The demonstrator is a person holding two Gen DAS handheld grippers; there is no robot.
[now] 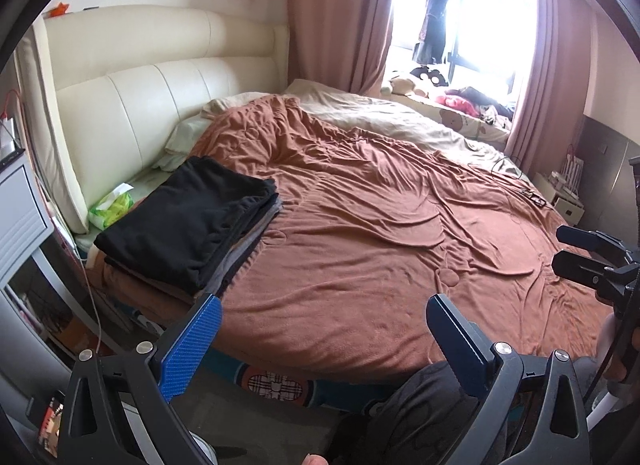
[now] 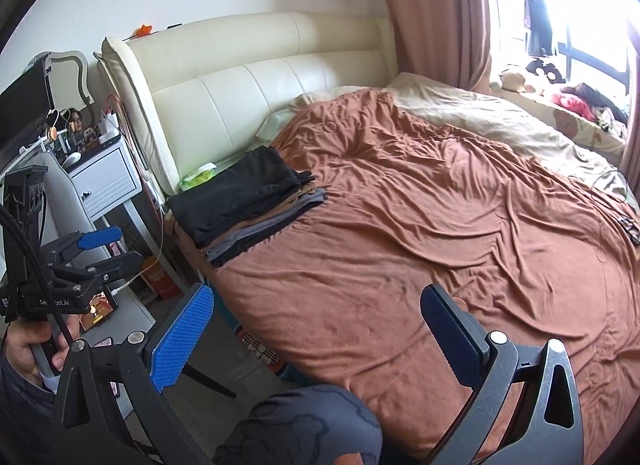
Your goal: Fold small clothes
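A stack of folded clothes [image 1: 188, 221], black on top with grey and tan layers beneath, lies on the brown blanket [image 1: 380, 233] at the bed's near left corner by the headboard. The right wrist view shows the same stack [image 2: 248, 201]. My left gripper [image 1: 324, 305] is open and empty, hovering over the blanket's front edge to the right of the stack. My right gripper [image 2: 318, 297] is also open and empty above the blanket. Each gripper appears in the other's view: the right gripper [image 1: 568, 251] at the far right, the left gripper [image 2: 120, 249] at the far left, held by a hand.
A green tissue pack [image 1: 112, 209] lies between the stack and the cream headboard [image 1: 152, 105]. A grey nightstand [image 2: 108, 181] stands left of the bed. Plush toys and loose clothes [image 1: 460, 97] sit on the window ledge. The person's knee [image 2: 304, 425] is at the bottom.
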